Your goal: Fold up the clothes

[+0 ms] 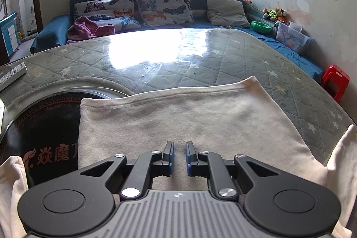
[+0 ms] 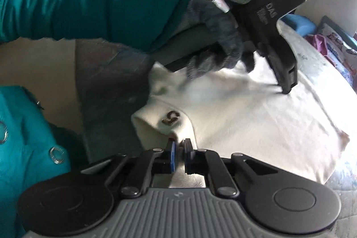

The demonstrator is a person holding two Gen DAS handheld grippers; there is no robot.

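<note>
Risk: my right gripper (image 2: 180,150) pinches only the cream shirt's (image 1: 191,117) collar edge on the table (image 1: 256,52); left gripper (image 1: 179,154), slightly open, presses cloth—pulling could slip or bunch it.

Quilted star-print table cover (image 1: 245,55) bearing a cream garment (image 1: 189,117) near; remote control (image 1: 11,77) far left.

Left gripper (image 1: 179,154) over cream garment (image 1: 189,119) spread on quilted star-print table cover (image 1: 245,55), fingers (image 1: 169,154) slightly parted, apparently gripping nothing; cloth's left edge overlaps a round black cooktop (image 1: 42,122).
</note>
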